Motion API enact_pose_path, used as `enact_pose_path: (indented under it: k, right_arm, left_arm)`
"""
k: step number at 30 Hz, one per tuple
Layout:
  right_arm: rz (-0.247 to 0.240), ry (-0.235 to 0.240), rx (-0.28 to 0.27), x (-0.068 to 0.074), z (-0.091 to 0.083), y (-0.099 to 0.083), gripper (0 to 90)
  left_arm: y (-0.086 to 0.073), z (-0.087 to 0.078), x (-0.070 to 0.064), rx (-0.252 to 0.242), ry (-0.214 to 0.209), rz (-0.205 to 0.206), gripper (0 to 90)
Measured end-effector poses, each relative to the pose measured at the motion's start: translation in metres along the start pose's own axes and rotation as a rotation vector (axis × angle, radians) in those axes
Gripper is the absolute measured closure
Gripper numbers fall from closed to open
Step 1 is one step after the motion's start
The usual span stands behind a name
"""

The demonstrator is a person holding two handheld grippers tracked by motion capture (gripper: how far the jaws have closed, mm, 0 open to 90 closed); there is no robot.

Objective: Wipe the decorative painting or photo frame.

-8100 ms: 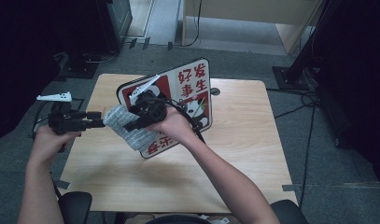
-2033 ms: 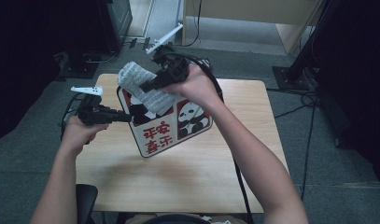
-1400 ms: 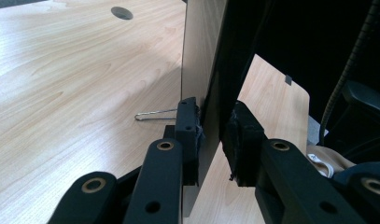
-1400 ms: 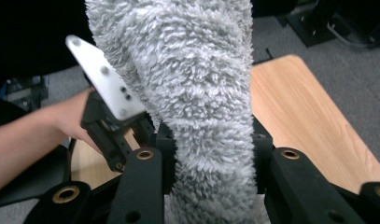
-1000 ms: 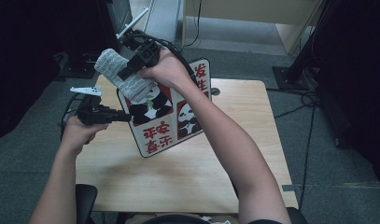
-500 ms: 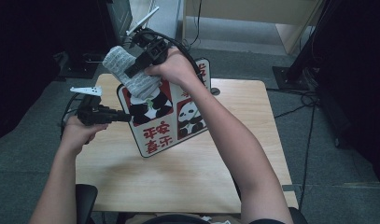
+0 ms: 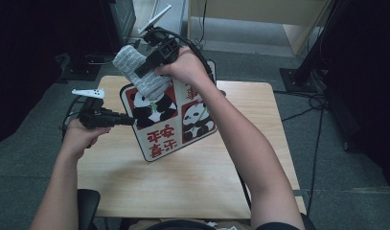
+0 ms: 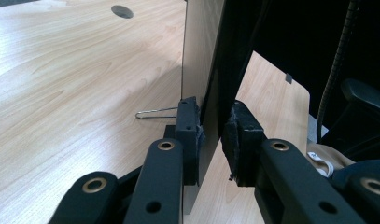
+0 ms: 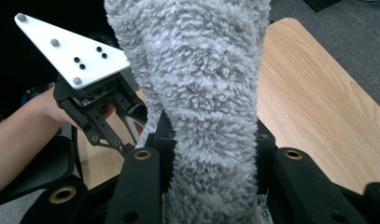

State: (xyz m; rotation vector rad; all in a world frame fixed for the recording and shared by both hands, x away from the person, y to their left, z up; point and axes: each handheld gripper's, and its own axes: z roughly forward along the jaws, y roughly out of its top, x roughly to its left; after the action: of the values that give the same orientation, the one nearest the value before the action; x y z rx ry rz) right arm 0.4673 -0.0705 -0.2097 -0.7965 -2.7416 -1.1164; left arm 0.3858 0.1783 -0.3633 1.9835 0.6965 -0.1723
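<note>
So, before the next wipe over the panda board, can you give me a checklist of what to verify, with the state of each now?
1. Left gripper clamps the panda board's edge, one pad on each face: ok.
2. Right gripper shut on the grey cloth: ok.
3. Cloth lies against the board's upper left corner in the high view: ok.
4. Board is held tilted above the table: ok.
5. Wire stand behind the board free of the jaws: ok.
6. Dirt remaining on the board: cannot tell.
</note>
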Motion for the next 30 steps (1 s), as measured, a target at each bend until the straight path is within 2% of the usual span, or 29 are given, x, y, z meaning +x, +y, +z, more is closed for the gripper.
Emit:
enact_pose_path:
  k: [25,30]
  right_arm:
    - [0.044,0.009,-0.049,-0.021,-0.013,-0.017,65.1]
    - [0.05,-0.002,-0.052,-0.024,-0.017,-0.02,64.9]
  left_arm:
    - [-0.001,-0.001,0.0,0.0,0.0,-0.004,76.6]
    - [-0.001,-0.001,0.0,-0.001,-0.001,-0.006,76.6]
